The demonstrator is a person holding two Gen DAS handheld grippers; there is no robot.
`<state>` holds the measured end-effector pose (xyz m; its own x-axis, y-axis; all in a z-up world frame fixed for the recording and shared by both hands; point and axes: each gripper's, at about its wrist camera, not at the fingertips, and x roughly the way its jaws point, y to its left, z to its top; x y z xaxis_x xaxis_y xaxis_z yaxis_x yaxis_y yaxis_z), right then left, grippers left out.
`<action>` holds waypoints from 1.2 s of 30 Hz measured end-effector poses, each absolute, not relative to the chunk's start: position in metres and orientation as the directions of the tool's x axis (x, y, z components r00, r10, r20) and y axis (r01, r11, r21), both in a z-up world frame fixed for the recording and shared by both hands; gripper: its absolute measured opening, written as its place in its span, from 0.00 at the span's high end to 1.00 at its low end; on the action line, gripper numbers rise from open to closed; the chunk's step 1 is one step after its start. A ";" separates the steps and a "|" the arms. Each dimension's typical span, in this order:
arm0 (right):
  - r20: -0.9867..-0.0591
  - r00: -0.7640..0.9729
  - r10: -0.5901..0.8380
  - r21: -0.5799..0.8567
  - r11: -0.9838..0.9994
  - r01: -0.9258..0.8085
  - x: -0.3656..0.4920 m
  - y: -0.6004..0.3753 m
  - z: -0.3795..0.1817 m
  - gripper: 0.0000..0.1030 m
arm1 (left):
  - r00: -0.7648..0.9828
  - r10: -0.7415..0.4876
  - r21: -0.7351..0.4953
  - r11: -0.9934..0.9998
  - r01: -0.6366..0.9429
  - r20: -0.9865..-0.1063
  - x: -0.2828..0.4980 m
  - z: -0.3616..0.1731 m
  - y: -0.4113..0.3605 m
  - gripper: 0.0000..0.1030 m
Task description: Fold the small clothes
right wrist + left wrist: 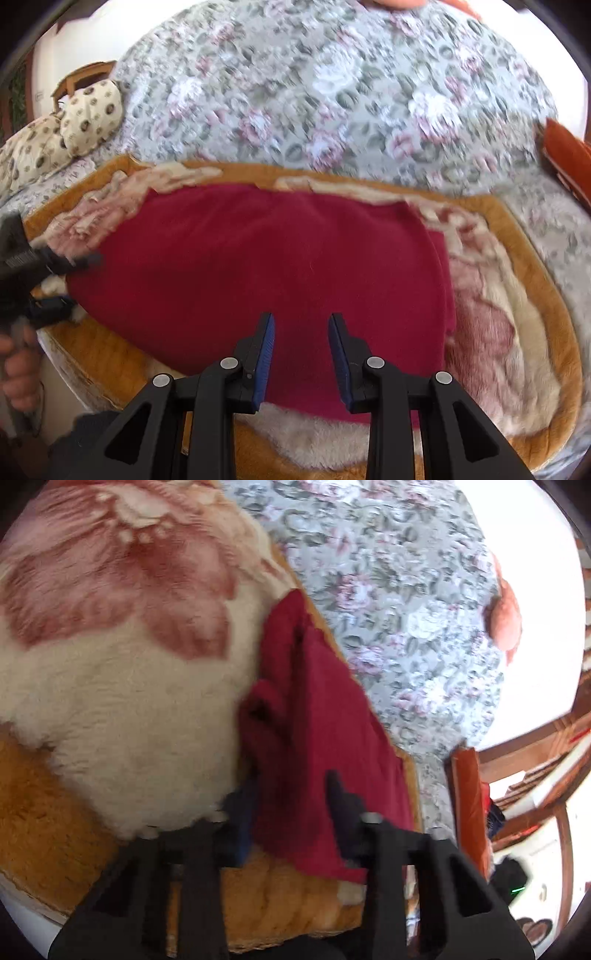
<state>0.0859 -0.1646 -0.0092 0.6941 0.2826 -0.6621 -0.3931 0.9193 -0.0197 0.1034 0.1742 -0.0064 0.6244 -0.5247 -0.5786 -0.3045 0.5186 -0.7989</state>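
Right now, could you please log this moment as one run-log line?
step: fold red cloth | left gripper: fabric between jaws, grip unclear | right gripper: jaws open above cloth's near edge | cloth lies on blanket

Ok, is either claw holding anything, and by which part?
Right claw empty. Left claw straddles a side edge of the dark red fleece cloth; grip cannot be told.

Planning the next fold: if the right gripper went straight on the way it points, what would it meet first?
Most likely the red cloth, which lies directly under and ahead of the right gripper.
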 end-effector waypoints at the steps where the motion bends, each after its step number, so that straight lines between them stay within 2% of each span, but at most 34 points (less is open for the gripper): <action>1: -0.654 0.676 0.339 0.020 0.901 -0.433 0.095 -0.152 0.003 0.72 | 0.630 -0.518 -0.796 0.526 -0.299 -0.579 0.102 -0.007 0.174 0.82; 3: -0.667 0.615 0.420 0.084 0.863 -0.499 0.116 -0.123 0.020 0.70 | 0.637 -0.478 -0.761 0.582 -0.285 -0.604 0.101 -0.002 0.168 0.84; 6: -0.713 0.410 0.569 0.292 0.772 -0.564 0.170 -0.068 0.032 0.51 | 0.654 -0.403 -0.687 0.683 -0.251 -0.640 0.097 0.012 0.154 0.87; 7: -0.724 0.317 0.612 0.385 0.741 -0.551 0.192 -0.048 0.029 0.47 | 0.661 -0.382 -0.663 0.710 -0.237 -0.646 0.095 0.017 0.149 0.87; 10: -0.732 0.145 0.665 0.549 0.703 -0.453 0.249 -0.004 0.013 0.43 | 0.694 -0.305 -0.564 0.807 -0.176 -0.652 0.091 0.037 0.130 0.87; 12: -0.751 0.045 0.659 0.595 0.703 -0.390 0.279 0.018 -0.004 0.42 | 0.708 -0.251 -0.482 0.864 -0.143 -0.660 0.090 0.047 0.117 0.87; 17: -0.832 -0.061 0.552 0.539 0.775 -0.330 0.304 0.040 -0.035 0.42 | 0.714 -0.202 -0.357 0.932 -0.071 -0.671 0.095 0.058 0.092 0.87; 21: -0.869 -0.053 0.493 0.472 0.791 -0.390 0.308 0.054 -0.034 0.39 | 0.718 -0.191 -0.299 0.954 -0.026 -0.669 0.097 0.062 0.078 0.87; 27: -0.957 -0.038 0.288 0.262 0.798 -0.543 0.311 0.082 -0.039 0.39 | 0.721 -0.191 -0.267 0.964 0.009 -0.667 0.101 0.067 0.065 0.87; 28: -0.967 -0.029 0.253 0.226 0.799 -0.558 0.311 0.084 -0.041 0.42 | 0.722 -0.191 -0.264 0.965 0.012 -0.665 0.101 0.068 0.064 0.87; 29: -0.974 -0.020 0.224 0.195 0.795 -0.574 0.311 0.083 -0.044 0.49 | 0.723 -0.190 -0.261 0.965 0.014 -0.664 0.101 0.069 0.063 0.87; 30: -0.976 -0.018 0.216 0.186 0.793 -0.580 0.312 0.080 -0.045 0.71 | 0.722 -0.188 -0.260 0.966 0.012 -0.666 0.101 0.069 0.063 0.87; 31: -0.972 -0.023 0.235 0.204 0.788 -0.581 0.313 0.073 -0.043 0.80 | 0.721 -0.191 -0.263 0.965 0.012 -0.666 0.101 0.070 0.063 0.87; 33: -0.952 -0.011 0.305 0.254 0.774 -0.579 0.314 0.056 -0.030 0.85 | 0.727 -0.207 -0.272 0.962 0.029 -0.655 0.097 0.077 0.062 0.87; 36: -0.906 0.030 0.422 0.340 0.767 -0.544 0.317 0.010 0.003 0.87 | 0.745 -0.240 -0.262 0.961 0.091 -0.623 0.093 0.095 0.049 0.87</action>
